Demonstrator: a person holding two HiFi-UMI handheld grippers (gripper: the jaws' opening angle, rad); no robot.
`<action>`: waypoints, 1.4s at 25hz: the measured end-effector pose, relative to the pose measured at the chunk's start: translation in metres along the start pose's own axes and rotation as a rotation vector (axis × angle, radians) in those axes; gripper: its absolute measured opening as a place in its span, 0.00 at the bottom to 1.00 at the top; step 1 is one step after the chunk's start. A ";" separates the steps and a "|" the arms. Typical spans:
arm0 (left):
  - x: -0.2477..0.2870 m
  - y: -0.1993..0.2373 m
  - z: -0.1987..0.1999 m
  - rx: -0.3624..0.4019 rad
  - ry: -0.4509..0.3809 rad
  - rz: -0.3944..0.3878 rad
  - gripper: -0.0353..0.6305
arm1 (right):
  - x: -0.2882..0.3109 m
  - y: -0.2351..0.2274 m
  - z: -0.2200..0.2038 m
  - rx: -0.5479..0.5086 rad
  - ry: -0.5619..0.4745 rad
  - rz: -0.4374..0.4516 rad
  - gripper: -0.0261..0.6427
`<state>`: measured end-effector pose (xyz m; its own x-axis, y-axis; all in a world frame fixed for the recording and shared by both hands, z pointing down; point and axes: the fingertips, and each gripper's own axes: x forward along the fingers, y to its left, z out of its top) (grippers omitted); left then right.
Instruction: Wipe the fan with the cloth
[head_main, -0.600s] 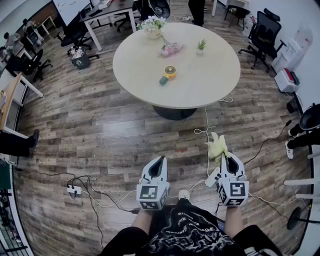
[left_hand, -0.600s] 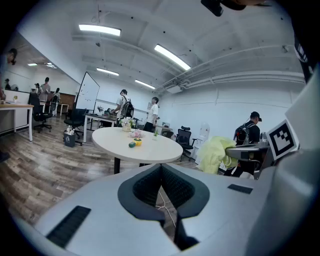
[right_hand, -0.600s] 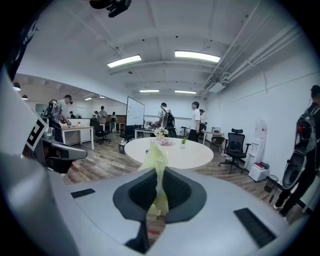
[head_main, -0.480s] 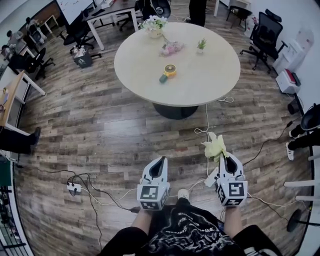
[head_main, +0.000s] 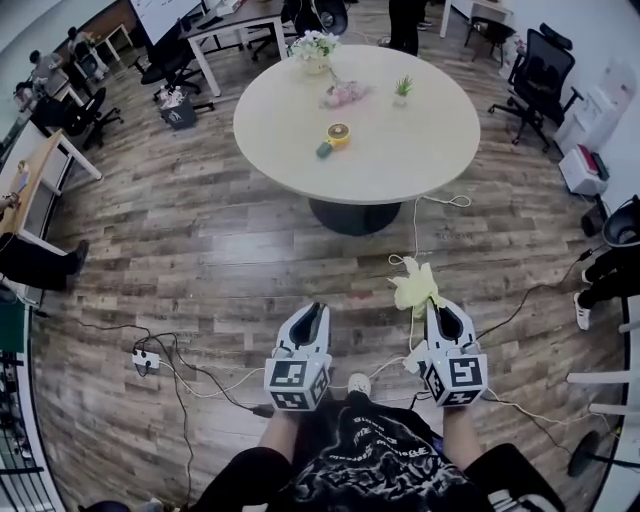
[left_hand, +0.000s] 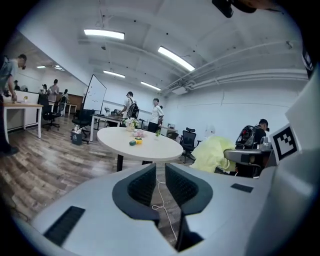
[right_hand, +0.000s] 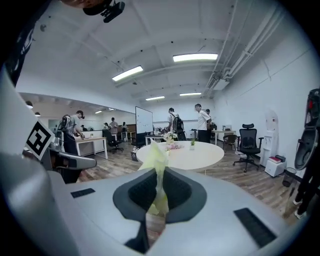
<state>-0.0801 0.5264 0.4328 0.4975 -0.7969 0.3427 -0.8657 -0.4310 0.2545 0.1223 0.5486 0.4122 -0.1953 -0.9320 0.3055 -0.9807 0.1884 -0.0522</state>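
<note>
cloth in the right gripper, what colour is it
Pale yellow. The cloth shows best in the right gripper view.

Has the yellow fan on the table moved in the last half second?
No. The fan sits at the same spot on the round table, just this side of the pink flowers.

The person wears a black shirt with pale print and a white shoe, while the left gripper and right gripper are pale grey with black-and-white marker cubes.
</note>
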 end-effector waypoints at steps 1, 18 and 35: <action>-0.001 -0.004 -0.001 -0.010 -0.006 -0.004 0.19 | 0.001 0.000 0.000 -0.007 -0.004 0.014 0.07; 0.057 0.028 0.035 0.022 -0.035 -0.045 0.61 | 0.072 -0.013 0.019 -0.018 0.007 0.025 0.07; 0.197 0.139 0.108 0.095 0.060 -0.136 0.62 | 0.229 -0.010 0.067 0.020 0.019 -0.119 0.07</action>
<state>-0.1088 0.2638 0.4379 0.6107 -0.7029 0.3647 -0.7899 -0.5736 0.2170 0.0871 0.3122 0.4188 -0.0777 -0.9413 0.3285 -0.9969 0.0707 -0.0335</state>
